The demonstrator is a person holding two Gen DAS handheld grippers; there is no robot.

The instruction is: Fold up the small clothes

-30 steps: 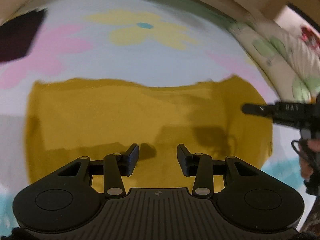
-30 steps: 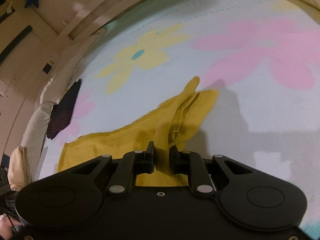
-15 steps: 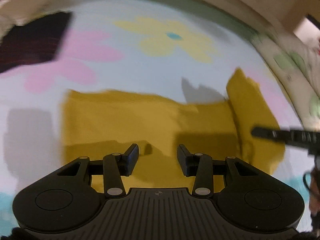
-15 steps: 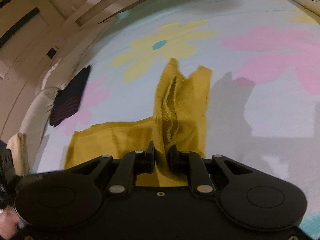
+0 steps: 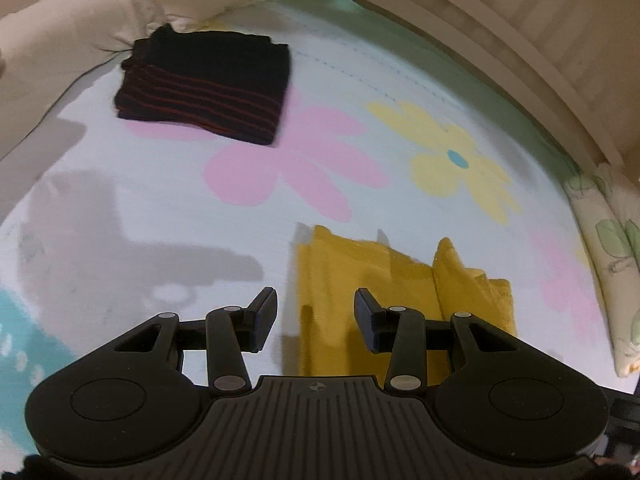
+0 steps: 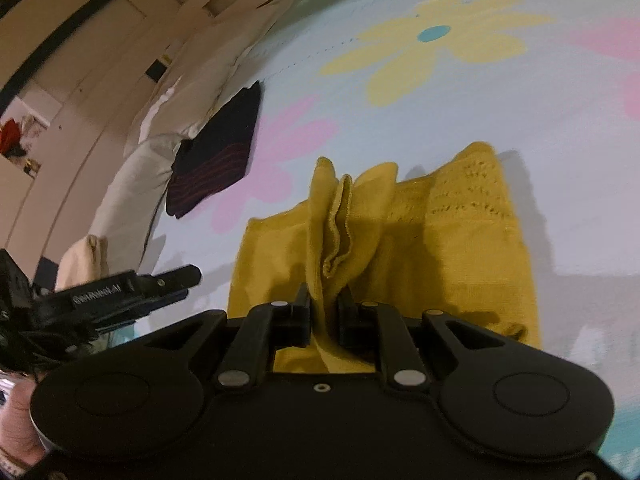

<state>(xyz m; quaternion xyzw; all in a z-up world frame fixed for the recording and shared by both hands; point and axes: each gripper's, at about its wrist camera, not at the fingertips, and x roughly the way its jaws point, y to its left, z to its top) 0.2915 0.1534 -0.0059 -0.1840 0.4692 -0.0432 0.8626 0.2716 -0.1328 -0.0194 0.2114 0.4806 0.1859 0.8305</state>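
Right tool (image 6: 324,314): clenched on a bunched ridge of the yellow garment (image 6: 460,248); I read the pinch as a way of carrying one side of the cloth across the rest to make a fold.
Held cloth: the gathered edge stands up in a wavy crest just ahead of the pads, so that part is lifted off the bed while the remainder lies flat.
Left tool (image 5: 316,312): released, jaws apart with nothing between them; it hangs above the bed with the near left edge of the yellow garment (image 5: 360,280) showing through the gap.
Why left is free: my judgement is that I am keeping it ready to pin or take the opposite edge; it is not touching the cloth as far as I can see.
Left tool seen from the right camera (image 6: 176,276): just beside the garment's left edge, off the cloth.
Task's thing: the yellow garment lies on the flowered bed cover (image 5: 160,216), partly doubled, with a patterned knit panel at its right side.
Finished piece: a dark striped garment (image 5: 208,88) sits folded well apart, up near the cream pillow (image 5: 60,40); I take that corner as the place for done items.
Containers: none in view; no basket or box, so folded clothes rest straight on the bed.
Step in hand: the fold looks part-way made, not yet laid flat.
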